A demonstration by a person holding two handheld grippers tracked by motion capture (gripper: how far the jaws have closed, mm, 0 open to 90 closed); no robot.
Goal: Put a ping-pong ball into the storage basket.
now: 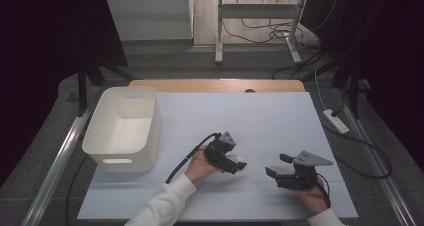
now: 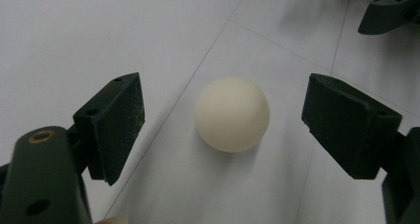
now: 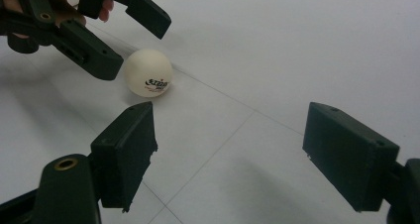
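White ball resting on the tabletop, toward the near edge, roughly midway between the left and right edges; bracketed by the left gripper, jaws spread, neither pad touching; gaps on both sides about equal. Right gripper near the near-right corner, jaws parted, nothing between them; apart from the ball. White bin by the left edge, likely the destination. Best to keep the ball centred between the pads; lower until they meet its widest part; squeeze slowly and evenly to stop a sideways roll; lift only once firmly pinched.
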